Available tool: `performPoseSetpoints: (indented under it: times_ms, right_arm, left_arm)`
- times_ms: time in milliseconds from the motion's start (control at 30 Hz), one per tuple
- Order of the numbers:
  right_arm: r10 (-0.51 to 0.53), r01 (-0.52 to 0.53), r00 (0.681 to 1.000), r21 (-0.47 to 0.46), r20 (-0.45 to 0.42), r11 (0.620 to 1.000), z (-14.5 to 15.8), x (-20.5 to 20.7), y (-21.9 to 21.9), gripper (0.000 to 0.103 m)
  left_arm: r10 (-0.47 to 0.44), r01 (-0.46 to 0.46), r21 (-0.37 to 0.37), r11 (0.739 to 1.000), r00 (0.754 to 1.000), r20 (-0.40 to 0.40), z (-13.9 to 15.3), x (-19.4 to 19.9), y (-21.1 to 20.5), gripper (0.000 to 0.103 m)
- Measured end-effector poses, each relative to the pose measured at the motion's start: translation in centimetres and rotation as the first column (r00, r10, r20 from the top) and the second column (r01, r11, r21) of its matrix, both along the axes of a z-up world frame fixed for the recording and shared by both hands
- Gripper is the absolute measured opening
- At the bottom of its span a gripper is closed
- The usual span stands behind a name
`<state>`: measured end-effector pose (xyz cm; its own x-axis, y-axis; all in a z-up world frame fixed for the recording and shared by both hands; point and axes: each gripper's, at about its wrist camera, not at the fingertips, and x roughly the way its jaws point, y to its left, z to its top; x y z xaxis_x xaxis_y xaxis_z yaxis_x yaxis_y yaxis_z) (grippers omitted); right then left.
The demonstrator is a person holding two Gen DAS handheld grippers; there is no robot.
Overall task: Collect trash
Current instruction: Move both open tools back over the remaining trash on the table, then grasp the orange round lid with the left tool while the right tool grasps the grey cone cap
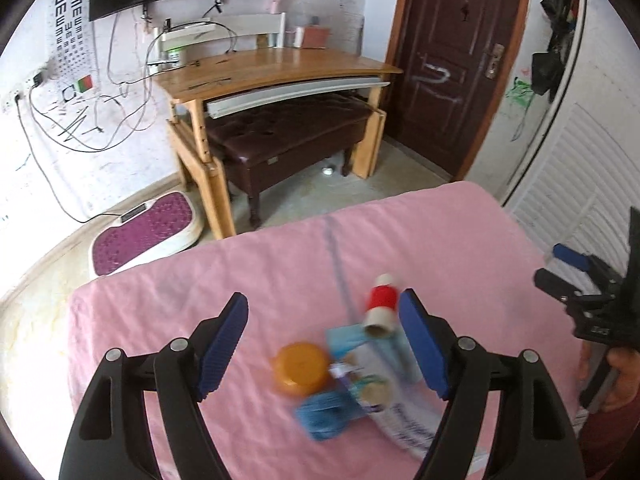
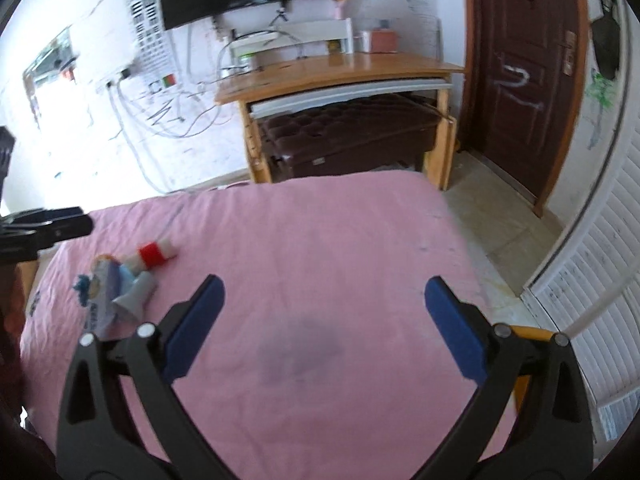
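A small heap of trash lies on the pink cloth (image 1: 192, 288): a red-and-white cardboard tube (image 1: 382, 300), an orange lid (image 1: 300, 368), a blue packet (image 1: 324, 416) and a white printed wrapper (image 1: 404, 424). My left gripper (image 1: 324, 298) hangs open above the heap, pads apart on either side of it and touching nothing. The right gripper (image 1: 554, 264) shows at the right edge. In the right wrist view my right gripper (image 2: 324, 282) stands wide open over bare pink cloth (image 2: 320, 220), with the tube (image 2: 156, 254) and wrapper (image 2: 100, 292) off to its left. The left gripper (image 2: 76, 220) shows at the left edge.
Beyond the cloth's far edge stand a wooden desk (image 1: 276, 68) with a dark bench (image 1: 288, 136) under it and a purple-and-white floor pad (image 1: 144, 236). A brown door (image 1: 452, 60) and white louvred panels (image 1: 580, 168) are on the right. A hand (image 1: 624, 376) holds the right gripper.
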<state>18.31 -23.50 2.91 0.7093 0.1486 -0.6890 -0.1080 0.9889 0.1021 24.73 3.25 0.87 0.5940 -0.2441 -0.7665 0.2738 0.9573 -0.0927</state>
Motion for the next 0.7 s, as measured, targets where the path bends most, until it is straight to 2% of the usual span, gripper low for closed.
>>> performPoseSetpoints:
  times_ms: [467,700]
  right_arm:
    - [0.196,-0.198,0.98,-0.051,-0.037,0.979,-0.3,0.0,7.4,0.097]
    - [0.272,-0.275,0.96,-0.046,-0.06,0.96,-1.0,-0.1,9.4,0.097]
  left_arm:
    - [0.028,-0.027,0.106,0.994,1.0,-0.014,-3.0,-0.4,2.7,0.073]
    - [-0.042,0.047,0.091,0.995,0.997,-0.059,-3.9,-0.9,1.8,0.073]
